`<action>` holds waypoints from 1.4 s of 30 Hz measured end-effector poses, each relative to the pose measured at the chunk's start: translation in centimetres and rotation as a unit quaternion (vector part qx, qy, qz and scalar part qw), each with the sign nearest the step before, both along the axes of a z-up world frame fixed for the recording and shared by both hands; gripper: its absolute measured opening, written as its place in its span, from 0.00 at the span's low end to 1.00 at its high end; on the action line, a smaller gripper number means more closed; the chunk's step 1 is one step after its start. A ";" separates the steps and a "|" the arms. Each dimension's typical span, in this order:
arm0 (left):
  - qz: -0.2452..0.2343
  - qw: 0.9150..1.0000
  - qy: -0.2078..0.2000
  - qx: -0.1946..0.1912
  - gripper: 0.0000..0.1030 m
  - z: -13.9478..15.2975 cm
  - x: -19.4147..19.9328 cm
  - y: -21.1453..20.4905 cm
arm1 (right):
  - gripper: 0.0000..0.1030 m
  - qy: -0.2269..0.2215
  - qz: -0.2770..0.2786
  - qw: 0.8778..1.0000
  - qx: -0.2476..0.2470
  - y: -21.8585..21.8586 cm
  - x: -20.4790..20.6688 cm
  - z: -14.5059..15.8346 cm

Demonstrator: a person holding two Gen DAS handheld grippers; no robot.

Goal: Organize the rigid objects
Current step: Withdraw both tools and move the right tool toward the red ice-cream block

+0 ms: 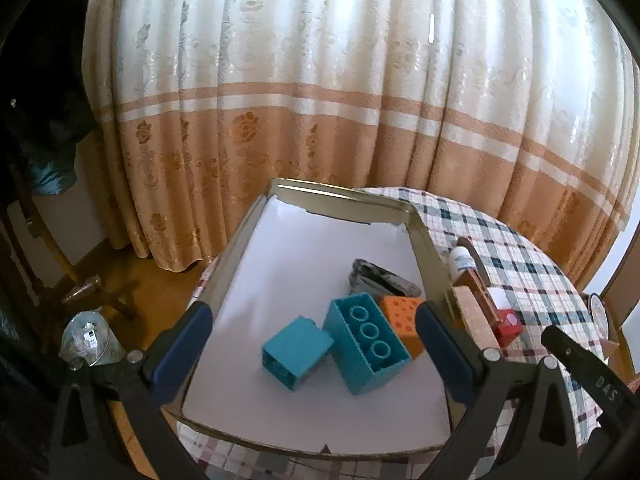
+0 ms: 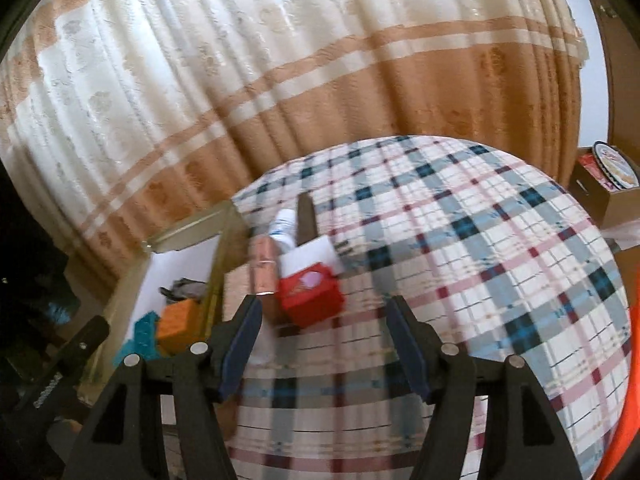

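Two tools gape empty over tray and worktop.
Left tool point(image 1: 314, 348), spread wide, hangs above the white tray point(image 1: 430, 256), where two teal blocks point(image 1: 298, 354), an orange block point(image 1: 402, 316) and a dark object lie loose. Right tool point(image 2: 322, 340), partly spread, holds nothing over the plaid worktop point(image 2: 460, 248) near a red box point(image 2: 310, 298).

Smooth matt teal plastic building bricks point(image 1: 366, 344) on white smooth-lined cardboard box tray point(image 1: 426, 256), checked woven cloth tablecloth point(image 2: 460, 240), glossy patterned cream-orange fabric curtain point(image 1: 320, 80), rough cork-like block point(image 1: 476, 320).
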State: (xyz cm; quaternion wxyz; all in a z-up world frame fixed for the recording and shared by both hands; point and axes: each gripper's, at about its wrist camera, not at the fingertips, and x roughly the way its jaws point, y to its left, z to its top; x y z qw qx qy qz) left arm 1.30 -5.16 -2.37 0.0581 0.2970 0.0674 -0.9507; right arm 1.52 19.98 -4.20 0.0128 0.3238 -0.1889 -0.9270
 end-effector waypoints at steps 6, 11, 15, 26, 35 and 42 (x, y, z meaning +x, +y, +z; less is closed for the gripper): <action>-0.029 0.999 -0.009 0.022 0.99 -0.1 0.4 1.0 | 0.65 -0.016 0.001 0.999 0.030 0.5 -0.6 -0.4; -0.044 0.999 -0.011 0.004 0.99 -0.2 0.6 2.6 | 0.64 -0.035 0.008 0.998 0.048 0.7 -1.3 -0.9; -0.066 0.998 -0.010 -0.014 0.99 -0.2 1.2 4.0 | 0.58 -0.045 0.018 0.997 0.062 0.3 -2.1 -1.0; -0.089 0.995 -0.005 -0.033 0.99 -0.2 1.7 5.7 | 0.57 -0.079 0.066 0.992 0.074 -1.2 -4.6 -2.3; -0.084 0.996 -0.012 -0.033 0.99 -0.4 1.4 5.8 | 0.57 -0.089 0.088 0.989 0.074 -2.4 -5.9 -2.9; -0.084 0.996 -0.013 -0.041 0.99 -0.6 1.4 6.1 | 0.57 -0.095 0.091 0.990 0.046 -2.4 -7.5 -3.1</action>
